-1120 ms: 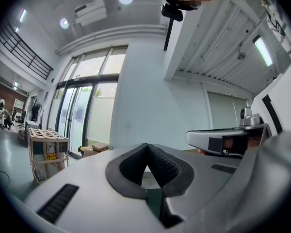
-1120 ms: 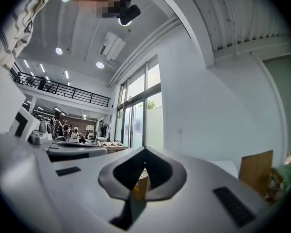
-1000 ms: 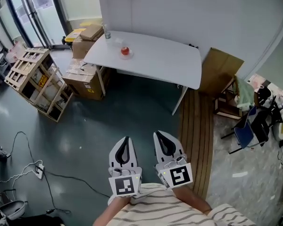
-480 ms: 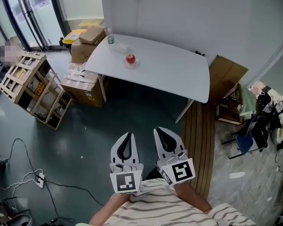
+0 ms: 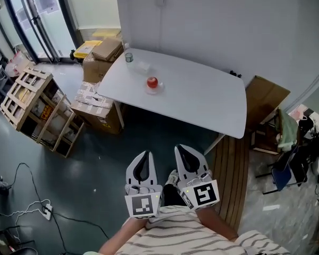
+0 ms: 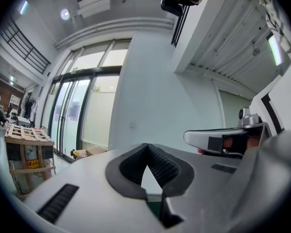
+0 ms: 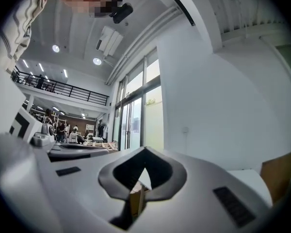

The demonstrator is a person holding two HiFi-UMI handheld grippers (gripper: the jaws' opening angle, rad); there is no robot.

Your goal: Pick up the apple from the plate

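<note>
A red apple [image 5: 152,82] sits on a small clear plate [image 5: 153,90] on the left half of a white table [image 5: 202,100], far ahead of me in the head view. Both grippers are held low, close to my striped shirt, well short of the table and side by side. My left gripper [image 5: 144,155] is shut with nothing in it; in the left gripper view [image 6: 146,145] its jaws meet at the tip. My right gripper [image 5: 179,151] looks the same, shut and empty, with its jaw tips together in the right gripper view [image 7: 144,150]. Neither gripper view shows the apple.
A small bottle [image 5: 128,57] and a clear container [image 5: 143,66] stand near the table's far left corner. Cardboard boxes [image 5: 95,102] and wooden crates [image 5: 36,109] lie left of the table. A cardboard sheet [image 5: 266,97] leans at its right end. Cables [image 5: 26,209] trail across the dark floor.
The table with the apple has come nearer and slid down and right in the head view. Both grippers stay shut, side by side.
</note>
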